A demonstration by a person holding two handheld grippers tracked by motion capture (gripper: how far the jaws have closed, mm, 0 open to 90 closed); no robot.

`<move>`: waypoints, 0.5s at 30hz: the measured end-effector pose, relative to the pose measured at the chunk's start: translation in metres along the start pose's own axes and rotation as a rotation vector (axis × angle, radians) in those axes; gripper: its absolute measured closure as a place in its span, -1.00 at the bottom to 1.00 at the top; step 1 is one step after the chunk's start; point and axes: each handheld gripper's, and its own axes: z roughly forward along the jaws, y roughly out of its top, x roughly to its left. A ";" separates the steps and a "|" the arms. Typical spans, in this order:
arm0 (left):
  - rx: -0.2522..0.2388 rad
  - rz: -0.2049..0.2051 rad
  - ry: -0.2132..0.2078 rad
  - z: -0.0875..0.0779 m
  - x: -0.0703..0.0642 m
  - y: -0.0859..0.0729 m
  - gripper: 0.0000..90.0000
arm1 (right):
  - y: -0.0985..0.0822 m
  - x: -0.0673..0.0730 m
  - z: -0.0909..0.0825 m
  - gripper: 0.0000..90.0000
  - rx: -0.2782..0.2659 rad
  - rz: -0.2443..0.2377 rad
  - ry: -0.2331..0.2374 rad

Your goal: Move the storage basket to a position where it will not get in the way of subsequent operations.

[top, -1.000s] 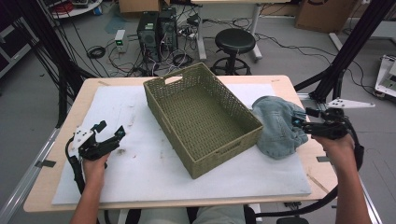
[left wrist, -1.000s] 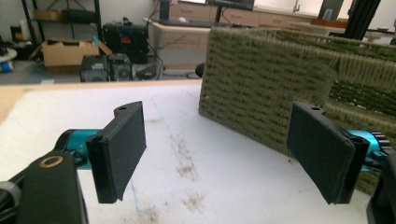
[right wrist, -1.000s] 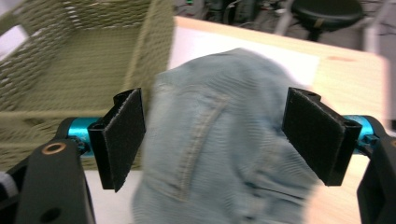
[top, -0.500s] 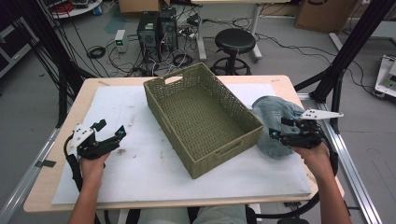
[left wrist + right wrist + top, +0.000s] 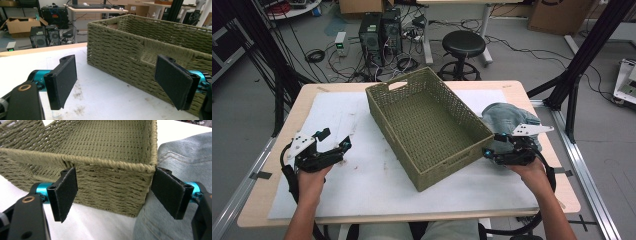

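R gripper [image 5: 507, 149] jaws apart, at basket's [image 5: 432, 125] 4 o'clock corner, touching nothing. Denim bundle [image 5: 507, 120] at 3 o'clock on counter [image 5: 277, 200], against basket wall. R gripper view: denim [image 5: 175, 152] pressed to that corner, basket interior bare. L gripper [image 5: 328, 150] jaws apart, 8 o'clock; its view: basket side handle cutout [image 5: 150, 53].

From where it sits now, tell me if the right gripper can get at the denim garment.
Probably yes. The right gripper is open beside the denim garment, which lies bare on the table just right of the basket. The basket corner sits between its fingers, so it would have to swing right first.
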 end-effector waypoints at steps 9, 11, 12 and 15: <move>0.013 -0.002 -0.001 -0.014 -0.012 -0.001 -0.59 | 0.007 0.008 0.017 -0.53 0.023 -0.016 0.032; 0.016 -0.007 -0.002 -0.016 -0.011 0.000 -0.59 | 0.008 0.015 0.020 -0.53 0.030 -0.029 0.062; 0.018 -0.012 -0.004 -0.016 -0.009 0.000 -0.59 | 0.008 0.019 0.022 -0.52 0.033 -0.042 0.067; 0.024 -0.020 -0.004 -0.015 -0.006 0.002 -0.59 | 0.009 0.031 0.027 -0.52 0.025 -0.061 0.094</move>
